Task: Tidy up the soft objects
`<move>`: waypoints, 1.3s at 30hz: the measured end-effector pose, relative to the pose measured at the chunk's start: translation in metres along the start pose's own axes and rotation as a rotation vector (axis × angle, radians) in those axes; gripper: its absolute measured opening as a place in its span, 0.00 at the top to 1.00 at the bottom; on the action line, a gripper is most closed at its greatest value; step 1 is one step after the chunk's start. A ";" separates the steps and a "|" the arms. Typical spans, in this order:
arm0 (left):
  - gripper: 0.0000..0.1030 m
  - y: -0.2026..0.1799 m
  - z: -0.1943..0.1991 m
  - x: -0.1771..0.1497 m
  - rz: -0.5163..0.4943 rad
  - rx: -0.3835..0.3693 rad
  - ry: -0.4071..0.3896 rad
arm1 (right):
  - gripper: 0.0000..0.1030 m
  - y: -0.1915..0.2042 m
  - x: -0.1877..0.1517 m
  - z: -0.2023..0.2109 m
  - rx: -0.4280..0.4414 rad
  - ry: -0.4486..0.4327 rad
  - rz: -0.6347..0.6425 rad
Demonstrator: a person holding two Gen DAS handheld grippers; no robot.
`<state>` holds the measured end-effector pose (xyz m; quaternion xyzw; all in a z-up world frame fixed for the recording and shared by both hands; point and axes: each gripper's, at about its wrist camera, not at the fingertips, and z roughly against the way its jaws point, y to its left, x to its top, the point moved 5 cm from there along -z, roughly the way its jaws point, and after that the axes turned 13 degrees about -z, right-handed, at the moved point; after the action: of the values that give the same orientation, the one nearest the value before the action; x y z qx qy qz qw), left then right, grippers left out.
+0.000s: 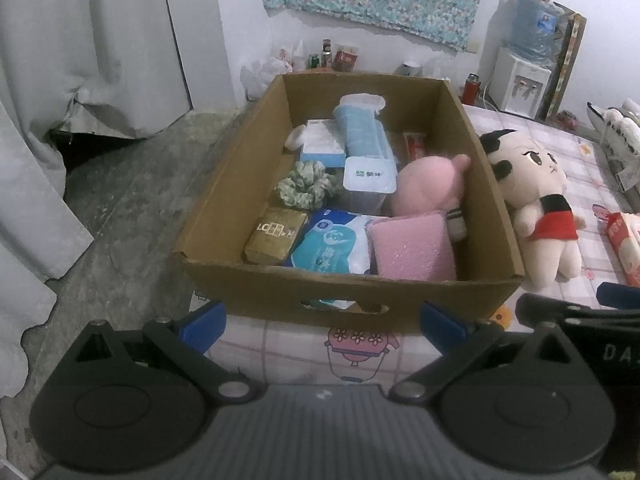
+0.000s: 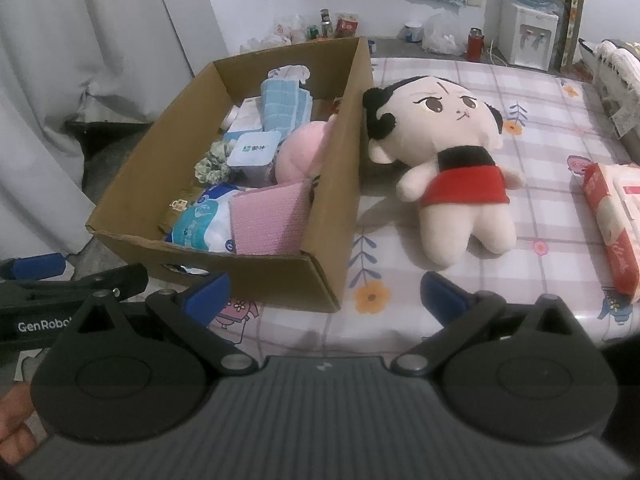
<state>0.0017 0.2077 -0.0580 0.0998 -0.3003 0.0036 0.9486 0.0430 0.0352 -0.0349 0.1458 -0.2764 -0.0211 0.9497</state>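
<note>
The left gripper [image 1: 322,322] has its blue-tipped fingers [image 1: 202,326] spread wide with nothing between them, hovering over the checked pink bedsheet [image 1: 280,348]. Just beyond the fingertips stands the cardboard box [image 1: 280,292], its near wall with a cut-out handle spanning the gap between them. Inside, nearest the fingers, lie a gold packet [image 1: 274,234], a blue-and-white tissue pack [image 1: 332,242] and a pink sponge pad [image 1: 412,246]; further in sit a green scrunchie [image 1: 304,184], a pink plush [image 1: 428,184], a clear tub with a pale blue lid [image 1: 368,178] and a rolled blue towel [image 1: 360,130]. The right gripper [image 2: 324,294] is likewise wide open and holds nothing, its fingers [image 2: 444,294] above the sheet; the box's near right corner lies between them, closer to the left finger. Ahead and to the right of the right finger the doll in a red dress [image 2: 452,152] lies on its back, its head just beside the box's outer wall. Far right, well apart from the doll, lies a red wipes pack [image 2: 612,220]. Beyond the bed, against the wall, stands a water dispenser [image 2: 526,36]
</note>
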 end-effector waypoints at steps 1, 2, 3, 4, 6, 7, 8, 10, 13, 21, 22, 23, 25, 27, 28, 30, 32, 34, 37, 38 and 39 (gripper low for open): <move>0.00 0.000 -0.001 0.000 0.002 -0.001 0.004 | 0.01 0.001 0.000 -0.001 -0.002 0.002 0.001; 0.00 0.000 -0.002 0.000 0.003 -0.001 0.007 | 0.01 0.001 0.000 -0.001 -0.002 0.004 0.003; 0.00 0.000 -0.003 -0.001 0.004 0.000 0.010 | 0.01 0.002 -0.001 -0.002 -0.004 0.006 0.006; 0.00 0.001 -0.003 -0.001 0.003 0.001 0.014 | 0.01 0.002 -0.001 -0.002 -0.005 0.009 0.006; 0.00 0.001 -0.004 -0.001 0.000 0.000 0.018 | 0.01 0.001 -0.001 -0.003 -0.003 0.013 0.000; 0.00 0.001 -0.005 -0.001 0.000 -0.002 0.019 | 0.01 0.001 -0.001 -0.003 -0.003 0.013 -0.003; 0.00 0.001 -0.005 -0.001 0.001 -0.005 0.020 | 0.01 0.000 -0.002 -0.003 -0.004 0.013 -0.005; 0.00 0.001 -0.006 -0.001 0.000 -0.008 0.023 | 0.01 0.000 -0.001 -0.003 -0.009 0.012 -0.007; 0.00 -0.001 -0.006 0.000 -0.007 -0.007 0.023 | 0.01 -0.001 0.000 -0.003 -0.012 0.010 -0.007; 0.00 -0.001 -0.010 -0.001 0.000 -0.017 0.048 | 0.01 -0.001 -0.001 -0.007 -0.021 0.027 -0.005; 0.00 0.000 -0.011 -0.002 0.001 -0.019 0.055 | 0.01 -0.001 -0.002 -0.008 -0.021 0.033 -0.007; 0.00 0.000 -0.012 -0.003 0.004 -0.022 0.065 | 0.01 -0.002 -0.002 -0.009 -0.022 0.040 -0.010; 0.00 0.001 -0.015 -0.005 0.012 -0.031 0.075 | 0.01 -0.002 -0.003 -0.010 -0.021 0.043 -0.010; 0.01 0.002 -0.016 -0.007 0.018 -0.038 0.082 | 0.01 -0.001 -0.003 -0.011 -0.024 0.042 -0.005; 0.01 0.002 -0.017 -0.007 0.018 -0.039 0.083 | 0.01 -0.001 -0.003 -0.010 -0.023 0.042 -0.007; 0.00 0.001 -0.018 -0.008 0.017 -0.043 0.088 | 0.01 -0.001 -0.004 -0.011 -0.025 0.044 -0.004; 0.00 0.002 -0.018 -0.009 0.018 -0.043 0.090 | 0.01 -0.002 -0.004 -0.012 -0.026 0.048 -0.006; 0.00 0.002 -0.019 -0.009 0.019 -0.044 0.091 | 0.01 -0.002 -0.004 -0.013 -0.028 0.047 -0.004; 0.00 0.003 -0.019 -0.009 0.018 -0.043 0.090 | 0.01 -0.002 -0.003 -0.012 -0.030 0.045 -0.002; 0.00 0.003 -0.019 -0.009 0.018 -0.043 0.090 | 0.01 -0.002 -0.003 -0.012 -0.031 0.045 -0.001; 0.00 0.003 -0.019 -0.009 0.018 -0.043 0.089 | 0.01 -0.002 -0.004 -0.012 -0.032 0.044 -0.001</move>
<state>0.0048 0.2149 -0.0772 0.0762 -0.2589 0.0102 0.9628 0.0464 0.0367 -0.0468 0.1312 -0.2551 -0.0226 0.9577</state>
